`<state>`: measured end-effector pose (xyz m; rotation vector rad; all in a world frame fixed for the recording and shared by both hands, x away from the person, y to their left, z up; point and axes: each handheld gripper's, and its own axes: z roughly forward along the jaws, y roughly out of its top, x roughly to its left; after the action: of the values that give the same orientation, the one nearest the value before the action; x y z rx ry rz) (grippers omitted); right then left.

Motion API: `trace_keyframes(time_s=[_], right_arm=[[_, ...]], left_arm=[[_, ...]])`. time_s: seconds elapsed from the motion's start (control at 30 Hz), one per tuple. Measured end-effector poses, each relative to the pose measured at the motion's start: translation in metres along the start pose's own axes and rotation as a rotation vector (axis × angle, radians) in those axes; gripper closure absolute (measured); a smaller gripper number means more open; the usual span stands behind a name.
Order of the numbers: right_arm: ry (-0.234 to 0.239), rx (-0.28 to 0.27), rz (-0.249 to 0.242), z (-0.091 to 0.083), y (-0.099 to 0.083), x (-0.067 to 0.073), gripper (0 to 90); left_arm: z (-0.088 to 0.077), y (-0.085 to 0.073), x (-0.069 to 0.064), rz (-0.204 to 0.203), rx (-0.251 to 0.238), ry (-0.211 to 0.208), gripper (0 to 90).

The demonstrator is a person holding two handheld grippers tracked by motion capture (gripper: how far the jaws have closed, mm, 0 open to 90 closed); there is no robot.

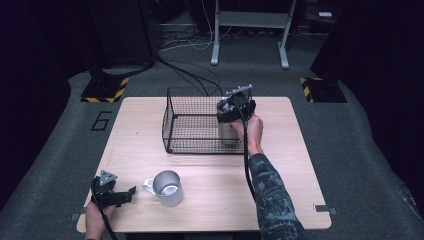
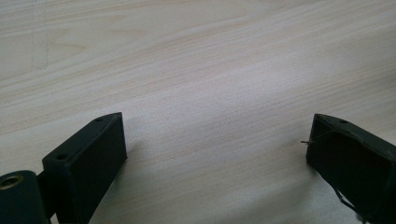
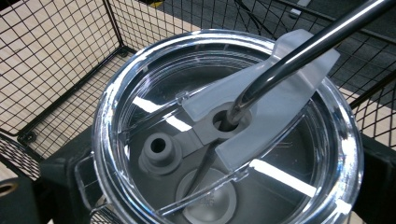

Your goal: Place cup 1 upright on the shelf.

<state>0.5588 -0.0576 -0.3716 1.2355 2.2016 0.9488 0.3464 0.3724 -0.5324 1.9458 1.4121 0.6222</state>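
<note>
Inside the wire basket (image 1: 185, 120), at its near right corner, stands a tumbler (image 1: 229, 132) with a clear lid (image 3: 140, 84) and a metal straw (image 3: 303, 46) through the lid's hole. Around it, the right tongs (image 1: 233, 111) are clenched on the tumbler, black jaws on either side of its rim. Well apart, near the front left of the counter (image 1: 280, 190), a grey mug (image 1: 167, 187) stands upright. Just beside it, the left tongs (image 1: 120, 196) rest released, jaws spread wide over bare wood.
</note>
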Motion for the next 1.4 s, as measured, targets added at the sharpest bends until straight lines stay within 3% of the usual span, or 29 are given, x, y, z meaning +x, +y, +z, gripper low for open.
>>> trace_keyframes(time_s=[0.7,1.1,1.4], right_arm=[[0.006,0.028,0.024,0.016,-0.007,0.005,3.2],[0.022,0.026,0.081,0.014,-0.014,-0.003,2.8],[0.026,0.036,0.072,0.01,-0.013,0.0,1.6]], left_arm=[[0.0,0.0,0.0,0.0,-0.001,0.0,4.9],[0.0,0.0,0.0,0.0,-0.001,0.0,4.9],[0.0,0.0,0.0,-0.001,-0.001,0.001,4.9]])
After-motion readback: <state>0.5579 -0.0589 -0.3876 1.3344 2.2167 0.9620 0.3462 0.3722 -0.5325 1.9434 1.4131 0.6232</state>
